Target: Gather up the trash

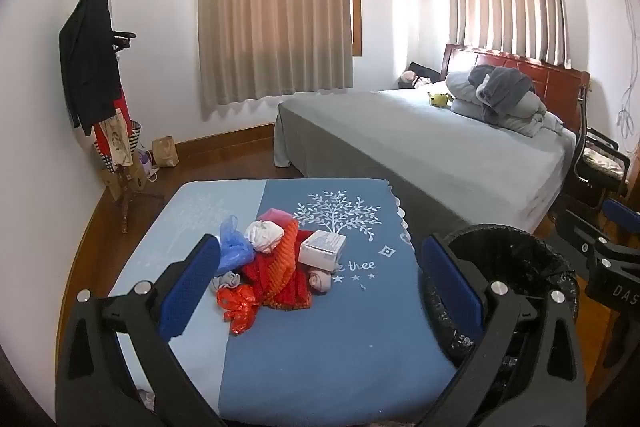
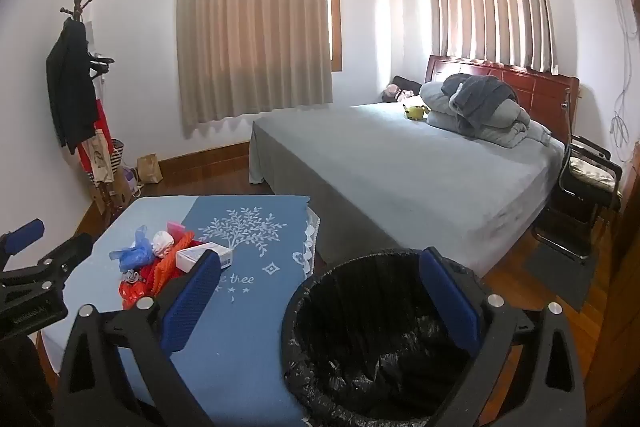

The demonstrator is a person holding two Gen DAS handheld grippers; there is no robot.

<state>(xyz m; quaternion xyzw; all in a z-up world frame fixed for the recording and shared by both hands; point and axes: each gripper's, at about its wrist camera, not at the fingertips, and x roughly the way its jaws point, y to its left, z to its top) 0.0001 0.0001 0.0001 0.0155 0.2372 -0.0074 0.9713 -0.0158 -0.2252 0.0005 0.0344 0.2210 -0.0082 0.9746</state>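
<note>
A pile of trash lies on the blue-covered table (image 1: pixel 352 327): a blue plastic bag (image 1: pixel 236 247), a white wad (image 1: pixel 262 235), red-orange netting (image 1: pixel 284 275), a red plastic bag (image 1: pixel 238 307), a small white box (image 1: pixel 322 249) and a pink roll (image 1: pixel 320 281). The pile also shows in the right wrist view (image 2: pixel 160 263). A black-lined trash bin (image 2: pixel 384 339) stands right of the table. My left gripper (image 1: pixel 320 267) is open and empty, just short of the pile. My right gripper (image 2: pixel 320 279) is open and empty, above the bin's near-left rim.
A grey bed (image 1: pixel 440 147) with folded bedding stands behind the table and bin. A coat rack (image 1: pixel 100 75) with clothes and bags stands at the left wall. A black chair (image 2: pixel 588 187) is at the right by the bed.
</note>
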